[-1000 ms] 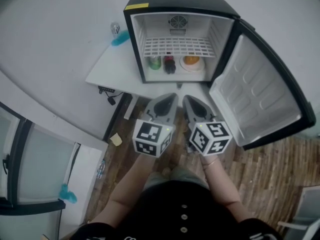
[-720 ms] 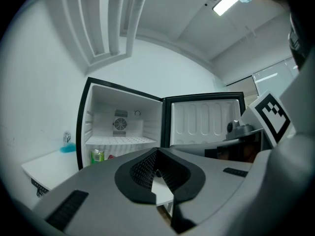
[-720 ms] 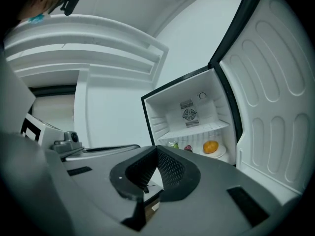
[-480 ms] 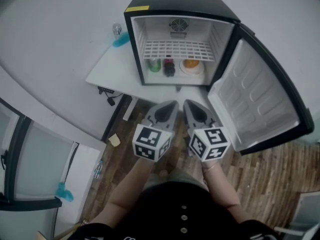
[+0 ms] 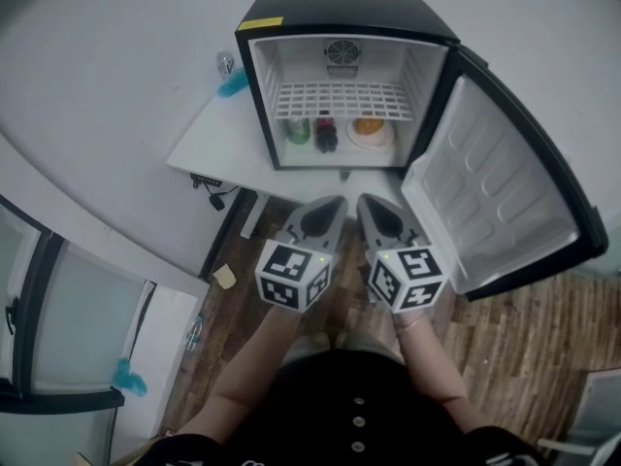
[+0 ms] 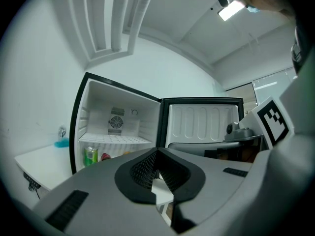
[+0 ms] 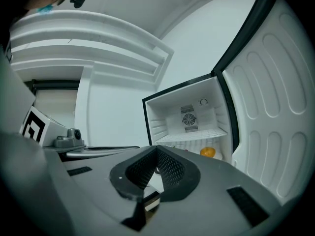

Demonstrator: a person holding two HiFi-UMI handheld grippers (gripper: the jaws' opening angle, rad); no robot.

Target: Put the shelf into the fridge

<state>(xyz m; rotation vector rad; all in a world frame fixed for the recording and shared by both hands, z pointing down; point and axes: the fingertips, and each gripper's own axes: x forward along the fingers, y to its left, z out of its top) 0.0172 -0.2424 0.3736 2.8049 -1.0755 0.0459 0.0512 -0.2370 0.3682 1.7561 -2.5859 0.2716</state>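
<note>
Two closed, empty grippers held level before the open mini fridge.

The left gripper (image 5: 333,204) and right gripper (image 5: 367,202) sit side by side with their jaws pressed together on nothing, pointing at the black fridge (image 5: 344,6), whose door (image 5: 497,197) swings wide to the right. The white wire shelf (image 5: 342,99) lies flat inside, across the cabinet's middle, above a green can (image 5: 299,130), a dark bottle (image 5: 326,133) and an orange item (image 5: 370,123). A yellow label (image 5: 260,23) marks the fridge's top corner, its print too small to read.
</note>
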